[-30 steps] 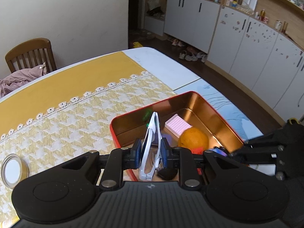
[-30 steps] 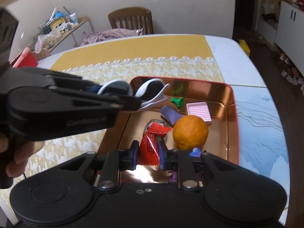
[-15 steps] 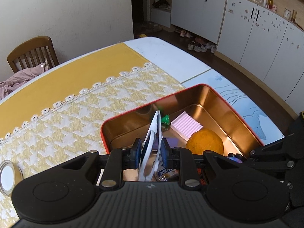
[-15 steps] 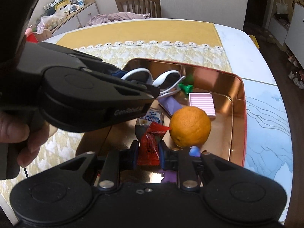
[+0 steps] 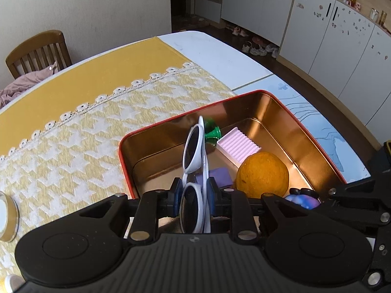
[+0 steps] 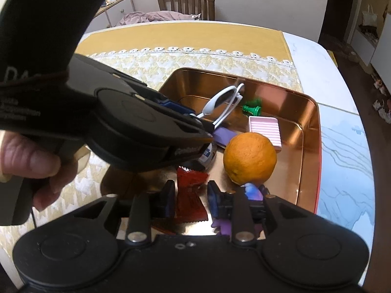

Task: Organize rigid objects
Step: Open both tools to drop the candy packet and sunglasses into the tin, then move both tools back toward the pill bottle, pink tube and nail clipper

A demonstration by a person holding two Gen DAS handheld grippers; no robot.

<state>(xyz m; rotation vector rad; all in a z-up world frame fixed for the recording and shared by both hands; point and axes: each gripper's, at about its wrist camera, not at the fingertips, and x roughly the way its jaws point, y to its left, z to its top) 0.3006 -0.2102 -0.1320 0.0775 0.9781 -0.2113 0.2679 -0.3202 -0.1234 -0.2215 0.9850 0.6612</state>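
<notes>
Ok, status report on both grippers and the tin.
Left hand-held gripper shut on white sunglasses, over red tin. Right hand-held gripper straddles red packet, grip unclear. Orange beside drop zone.

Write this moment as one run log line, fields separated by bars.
left gripper: shut on white sunglasses | over red tin | right gripper: around red packet

Left gripper point(image 6: 195, 124) body hides the tin's point(image 6: 315, 146) near-left corner. Purple toy point(image 6: 251, 193) right of the right jaws is mostly occluded. Round lid point(image 5: 7, 214) is cut by the frame edge.
</notes>
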